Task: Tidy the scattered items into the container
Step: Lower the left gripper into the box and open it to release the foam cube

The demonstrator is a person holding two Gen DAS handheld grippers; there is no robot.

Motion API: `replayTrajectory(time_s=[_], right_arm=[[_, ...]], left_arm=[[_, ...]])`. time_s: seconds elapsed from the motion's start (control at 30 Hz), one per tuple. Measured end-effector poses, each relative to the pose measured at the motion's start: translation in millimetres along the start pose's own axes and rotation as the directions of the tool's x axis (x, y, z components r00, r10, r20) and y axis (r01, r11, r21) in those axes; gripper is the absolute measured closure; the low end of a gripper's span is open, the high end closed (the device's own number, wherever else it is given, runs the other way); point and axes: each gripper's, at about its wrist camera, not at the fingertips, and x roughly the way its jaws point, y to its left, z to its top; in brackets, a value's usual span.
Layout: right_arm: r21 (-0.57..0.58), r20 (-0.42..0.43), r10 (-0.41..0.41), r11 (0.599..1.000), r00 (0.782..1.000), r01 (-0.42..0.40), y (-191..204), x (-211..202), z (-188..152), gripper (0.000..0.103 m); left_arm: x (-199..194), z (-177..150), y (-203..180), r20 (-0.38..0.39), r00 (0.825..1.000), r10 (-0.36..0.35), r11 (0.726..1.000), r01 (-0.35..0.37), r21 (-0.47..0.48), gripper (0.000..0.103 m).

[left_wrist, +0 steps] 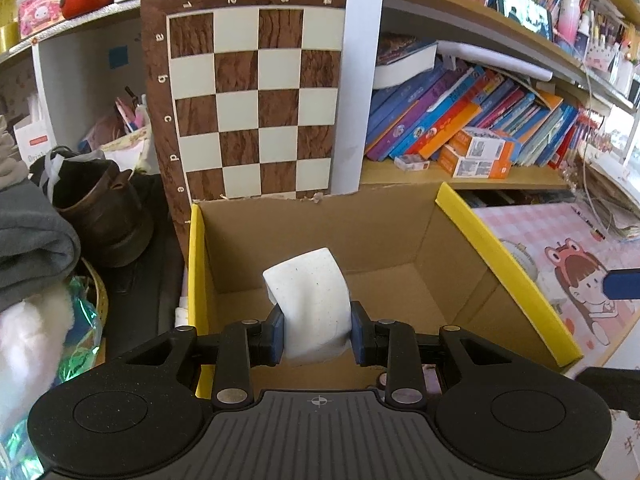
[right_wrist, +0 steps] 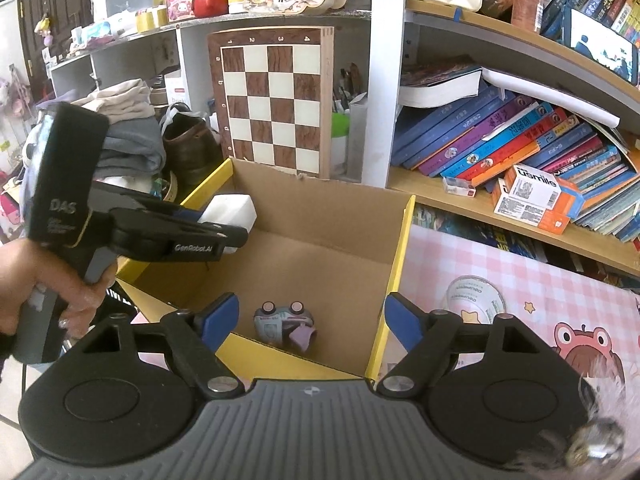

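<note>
1. Cardboard box point(right_wrist: 320, 248) sits ahead of both tools, top open for loading.
2. Left gripper point(left_wrist: 318, 330) pinches a white block point(left_wrist: 312, 304) above the box's inside, seemingly for dropping.
3. Right gripper point(right_wrist: 312, 320) spread, holding nothing.
4. Small toy point(right_wrist: 285, 325) already inside, just beyond the right fingertips.

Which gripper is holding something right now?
The left gripper: its blue pads clamp a white soft block over the yellow-edged cardboard box. The right gripper is open and empty.
</note>
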Motion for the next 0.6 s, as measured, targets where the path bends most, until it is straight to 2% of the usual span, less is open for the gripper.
replayTrajectory(time_s=[0.6], right_arm=[[0.01, -0.004, 0.019, 1.0, 1.0, -0.019, -1.5, 3.4, -1.3, 0.023]], left_arm=[[36.4, 15.0, -0.6, -0.113, 0.994, -0.005, 0.997, 0.014, 0.071, 0.073]])
